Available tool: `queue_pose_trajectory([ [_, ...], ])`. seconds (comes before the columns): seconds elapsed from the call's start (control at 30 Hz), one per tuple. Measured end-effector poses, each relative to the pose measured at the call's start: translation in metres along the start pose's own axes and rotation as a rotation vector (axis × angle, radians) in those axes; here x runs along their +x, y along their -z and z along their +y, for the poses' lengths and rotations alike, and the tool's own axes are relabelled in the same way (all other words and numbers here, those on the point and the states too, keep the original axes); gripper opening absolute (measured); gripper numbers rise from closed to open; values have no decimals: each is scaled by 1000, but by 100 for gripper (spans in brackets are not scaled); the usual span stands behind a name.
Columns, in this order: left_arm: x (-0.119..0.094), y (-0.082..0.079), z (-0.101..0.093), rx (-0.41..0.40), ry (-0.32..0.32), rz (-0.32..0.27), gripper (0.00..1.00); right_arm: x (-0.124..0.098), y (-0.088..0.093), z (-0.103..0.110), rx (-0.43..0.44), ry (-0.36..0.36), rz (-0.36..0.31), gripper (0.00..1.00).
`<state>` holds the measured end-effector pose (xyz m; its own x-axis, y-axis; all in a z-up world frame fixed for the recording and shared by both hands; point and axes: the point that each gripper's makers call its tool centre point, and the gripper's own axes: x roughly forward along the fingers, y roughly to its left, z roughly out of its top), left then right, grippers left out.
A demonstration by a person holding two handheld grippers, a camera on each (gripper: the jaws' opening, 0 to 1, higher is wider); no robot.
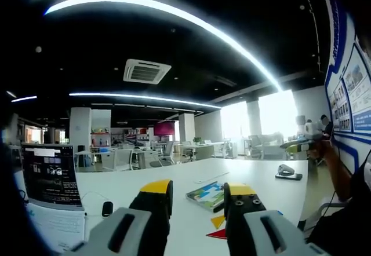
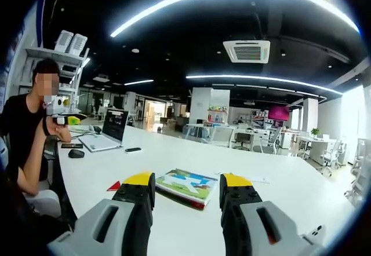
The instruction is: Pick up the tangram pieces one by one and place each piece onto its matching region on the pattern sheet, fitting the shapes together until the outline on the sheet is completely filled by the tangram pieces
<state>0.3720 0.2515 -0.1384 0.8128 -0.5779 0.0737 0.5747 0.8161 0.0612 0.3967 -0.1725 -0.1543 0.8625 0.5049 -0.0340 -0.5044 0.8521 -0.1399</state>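
Both tongs, left [image 1: 197,201] and right [image 2: 186,193], are gaping empty above the table [image 2: 290,195], facing thin, light, slippery tangram pieces [image 1: 218,227] best pinched by their edges.

Long white table [image 2: 174,163]: thin illustrated book [image 2: 186,186] lying centrally; flat red triangular tangram piece [image 2: 114,186] left of it; open grey laptop [image 2: 108,132] behind.
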Motion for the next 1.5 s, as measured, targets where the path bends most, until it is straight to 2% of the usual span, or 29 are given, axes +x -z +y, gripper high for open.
queue_pose_trajectory([
  [0.13,-2,0,1,1,2,-5,37,9,7,7,5,-22,19,46],
  [0.37,-9,-3,8,-10,-13,-21,37,24,6,13,-23,-39,49,45],
  [0.67,-13,-5,9,-2,-21,-26,37,56,-2,29,-153,-111,116,45],
  [0.77,-13,-5,9,-3,-22,-28,36,68,-1,37,-189,-152,151,46],
  [0.87,-14,-4,9,-3,-24,-28,36,81,2,53,-247,-242,183,51],
  [0.93,-15,-5,9,-3,-24,-31,36,90,5,62,-254,-287,209,54],
  [1.07,-16,-6,10,0,-23,-34,36,107,7,82,-258,-377,250,54],
  [1.23,-18,-5,11,0,-26,-35,35,124,7,104,-325,-453,277,52],
  [1.33,-19,-7,11,0,-26,-41,35,138,0,118,-326,-482,270,47],
  [1.4,-20,-8,11,1,-27,-45,35,151,-11,128,-334,-507,220,45],
  [1.43,-20,-8,12,0,-27,-46,35,155,-13,131,-338,-509,214,47],
  [1.47,-20,-8,12,0,-27,-46,35,159,-16,136,-370,-537,196,51],
  [1.5,-20,-8,13,0,-28,-47,35,161,-14,141,-377,-563,209,57],
])
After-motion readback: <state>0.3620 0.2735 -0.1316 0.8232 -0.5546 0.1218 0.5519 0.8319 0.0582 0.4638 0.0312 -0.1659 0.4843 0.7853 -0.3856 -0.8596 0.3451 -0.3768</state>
